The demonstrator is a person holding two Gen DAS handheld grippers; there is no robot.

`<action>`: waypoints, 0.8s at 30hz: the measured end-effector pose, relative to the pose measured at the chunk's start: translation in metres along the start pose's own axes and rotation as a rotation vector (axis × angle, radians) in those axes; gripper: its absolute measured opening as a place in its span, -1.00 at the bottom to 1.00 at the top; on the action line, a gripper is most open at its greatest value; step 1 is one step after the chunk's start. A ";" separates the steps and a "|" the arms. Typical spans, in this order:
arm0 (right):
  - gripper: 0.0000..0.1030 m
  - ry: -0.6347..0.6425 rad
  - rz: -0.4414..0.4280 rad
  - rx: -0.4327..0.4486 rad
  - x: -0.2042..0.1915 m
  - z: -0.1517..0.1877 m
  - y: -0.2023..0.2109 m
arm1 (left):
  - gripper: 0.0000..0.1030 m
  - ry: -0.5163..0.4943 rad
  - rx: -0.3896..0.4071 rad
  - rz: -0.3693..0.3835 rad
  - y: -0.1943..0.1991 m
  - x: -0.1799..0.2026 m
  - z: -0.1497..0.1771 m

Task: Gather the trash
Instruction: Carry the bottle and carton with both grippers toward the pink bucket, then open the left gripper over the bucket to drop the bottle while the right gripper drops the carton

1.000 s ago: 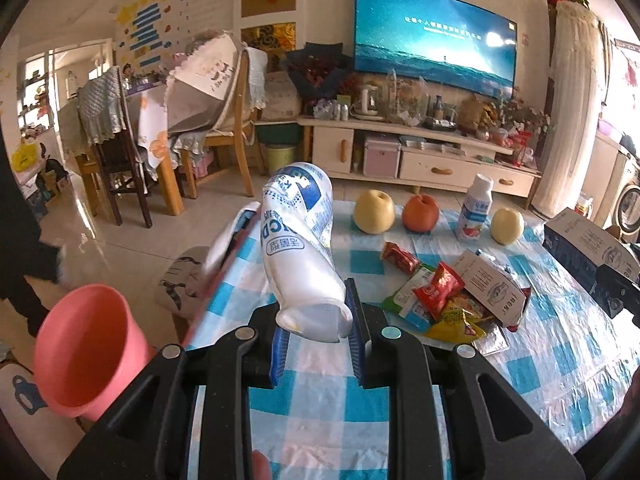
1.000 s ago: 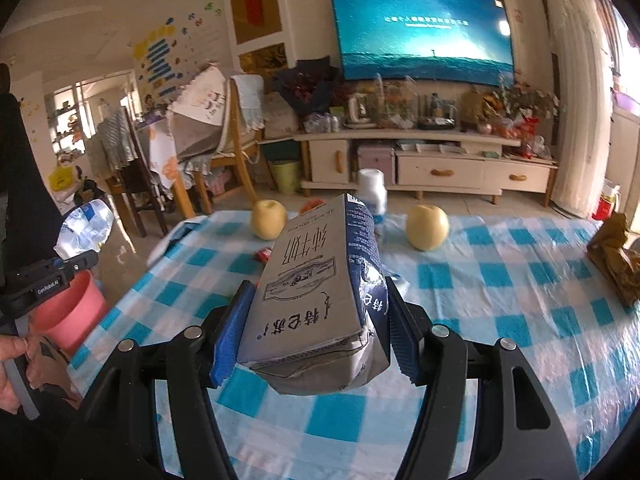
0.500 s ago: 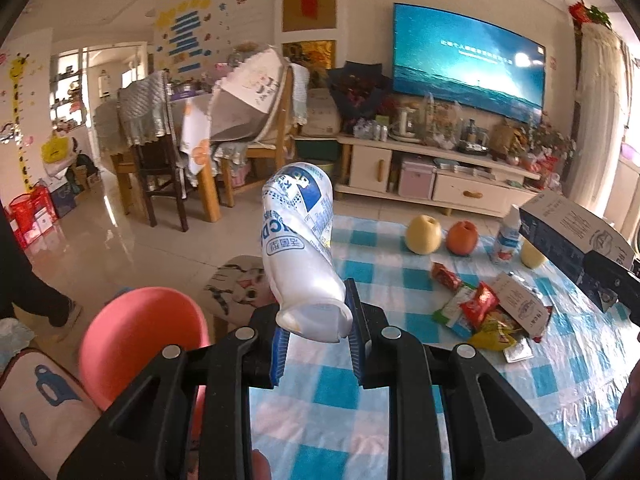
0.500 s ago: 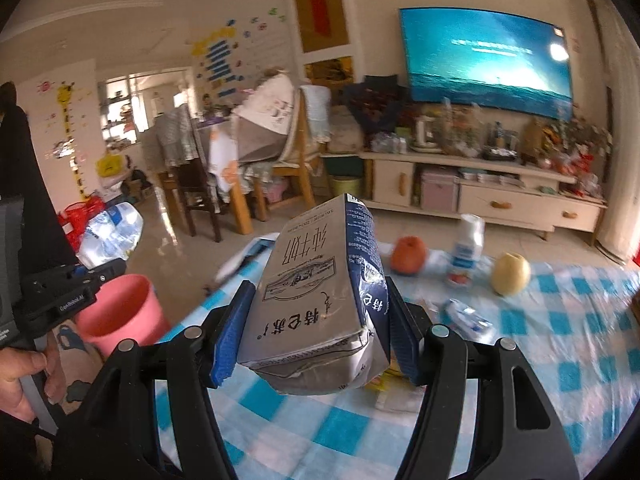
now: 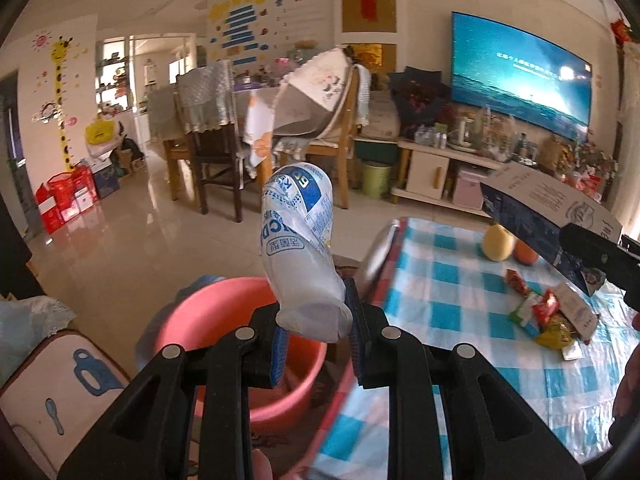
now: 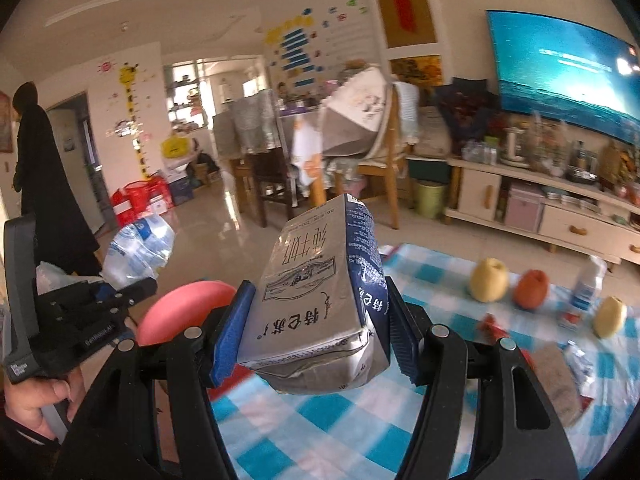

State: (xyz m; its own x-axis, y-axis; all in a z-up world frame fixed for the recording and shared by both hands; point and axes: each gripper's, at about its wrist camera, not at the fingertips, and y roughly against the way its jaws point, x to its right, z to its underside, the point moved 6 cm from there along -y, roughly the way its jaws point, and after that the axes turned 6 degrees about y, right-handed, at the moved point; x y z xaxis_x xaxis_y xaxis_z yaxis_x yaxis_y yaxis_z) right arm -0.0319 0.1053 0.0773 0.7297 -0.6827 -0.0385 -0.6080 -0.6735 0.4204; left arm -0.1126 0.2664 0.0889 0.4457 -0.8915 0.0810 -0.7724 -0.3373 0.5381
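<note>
Between the blue pads of the left gripper sits the crushed base of a plastic bottle, its blue-and-white labelled body sticking up and away from the narrow-set fingers, clamped from both sides. Directly below and beyond it stands a pink bin on the floor, beside the table's edge; what its inside holds cannot be told from here. The right gripper holds a flattened milk carton between its pads at a middling width, the torn bottom end nearest the camera and the grey printed face turned upward. From the left wrist view that carton hangs over the near corner of the table, which wears a blue-and-white checked cloth. On the cloth lie snack wrappers in a small heap, and farther back a yellow pear next to an orange fruit. The right wrist view adds a small white bottle and a second pear standing near them. A hand grips the left tool's handle at the lower left
</note>
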 end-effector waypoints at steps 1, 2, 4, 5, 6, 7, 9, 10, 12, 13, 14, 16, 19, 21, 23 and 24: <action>0.24 0.006 -0.010 -0.001 -0.009 -0.004 -0.006 | -0.49 0.001 0.000 -0.006 -0.001 -0.006 0.000; 0.24 0.011 -0.023 -0.003 -0.018 -0.007 -0.014 | -0.49 0.003 -0.001 -0.012 -0.004 -0.013 0.000; 0.24 0.020 -0.044 -0.007 -0.032 -0.010 -0.024 | -0.49 0.015 -0.009 -0.019 -0.009 -0.025 -0.001; 0.24 0.022 -0.053 -0.009 -0.038 -0.011 -0.029 | -0.49 0.021 -0.016 -0.022 -0.012 -0.030 -0.001; 0.24 0.025 -0.062 -0.011 -0.045 -0.013 -0.035 | -0.49 0.028 -0.019 -0.029 -0.016 -0.039 -0.001; 0.24 0.028 -0.073 -0.014 -0.053 -0.016 -0.043 | -0.49 0.032 -0.020 -0.033 -0.018 -0.043 -0.002; 0.24 0.037 -0.092 -0.021 -0.066 -0.022 -0.058 | -0.49 0.039 -0.021 -0.041 -0.024 -0.054 -0.002; 0.24 0.041 -0.100 -0.023 -0.070 -0.024 -0.065 | -0.49 0.043 -0.022 -0.044 -0.027 -0.059 -0.002; 0.24 0.049 -0.112 -0.027 -0.077 -0.027 -0.075 | -0.49 0.051 -0.028 -0.049 -0.034 -0.070 -0.001; 0.24 0.054 -0.121 -0.032 -0.083 -0.028 -0.084 | -0.49 0.053 -0.031 -0.052 -0.038 -0.075 0.001; 0.24 0.055 -0.128 -0.036 -0.089 -0.029 -0.090 | -0.49 0.055 -0.036 -0.053 -0.042 -0.077 0.002; 0.24 0.060 -0.142 -0.048 -0.099 -0.029 -0.103 | -0.49 0.059 -0.043 -0.056 -0.048 -0.082 0.004; 0.24 0.068 -0.159 -0.068 -0.111 -0.024 -0.117 | -0.49 0.066 -0.057 -0.060 -0.058 -0.090 0.009; 0.24 0.074 -0.168 -0.082 -0.120 -0.021 -0.125 | -0.49 0.070 -0.068 -0.063 -0.065 -0.096 0.014; 0.24 0.080 -0.177 -0.094 -0.128 -0.017 -0.134 | -0.49 0.074 -0.078 -0.067 -0.071 -0.101 0.018; 0.24 0.081 -0.179 -0.098 -0.131 -0.015 -0.137 | -0.49 0.077 -0.083 -0.070 -0.073 -0.104 0.020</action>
State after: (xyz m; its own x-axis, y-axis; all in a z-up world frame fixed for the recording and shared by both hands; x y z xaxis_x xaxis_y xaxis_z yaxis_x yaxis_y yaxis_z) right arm -0.0396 0.2911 0.0387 0.8486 -0.5268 -0.0490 -0.4360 -0.7487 0.4994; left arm -0.1113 0.3773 0.0239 0.5331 -0.8397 0.1036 -0.6996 -0.3686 0.6122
